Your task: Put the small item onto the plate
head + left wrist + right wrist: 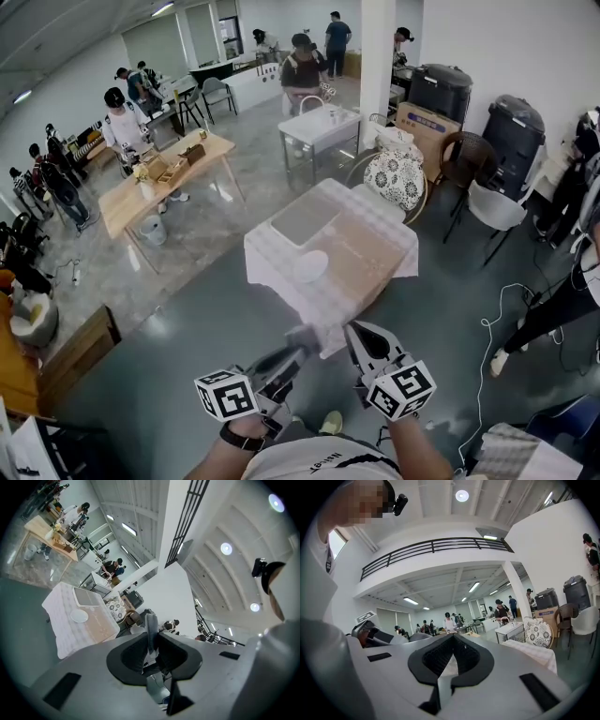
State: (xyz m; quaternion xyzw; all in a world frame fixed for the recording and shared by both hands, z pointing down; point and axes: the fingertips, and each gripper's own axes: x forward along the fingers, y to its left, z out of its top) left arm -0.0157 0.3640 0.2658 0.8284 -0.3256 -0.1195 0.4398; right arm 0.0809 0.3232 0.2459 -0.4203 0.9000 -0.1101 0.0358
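Note:
A small flat grey item (pixel 150 624) stands upright between the jaws of my left gripper (pixel 152 640), which is shut on it. In the head view, this left gripper (pixel 298 343) is held in the air short of the table, with the grey item (pixel 304 335) at its tip. A white round plate (pixel 310 266) lies on the white-clothed table (pixel 370 258), and shows in the left gripper view as a small plate (pixel 79 616). My right gripper (pixel 353 331) hovers beside the left one. In its own view the right gripper (pixel 452 638) has its jaws together and holds nothing.
A grey tray (pixel 305 217) lies on the table's far side behind the plate. A patterned cushion (pixel 395 178) on a chair, a white chair (pixel 494 208), black bins (pixel 514 127) and a white sink stand (pixel 319 127) are beyond. Several people stand around a wooden table (pixel 122 202). Cables (pixel 487 361) lie on the floor.

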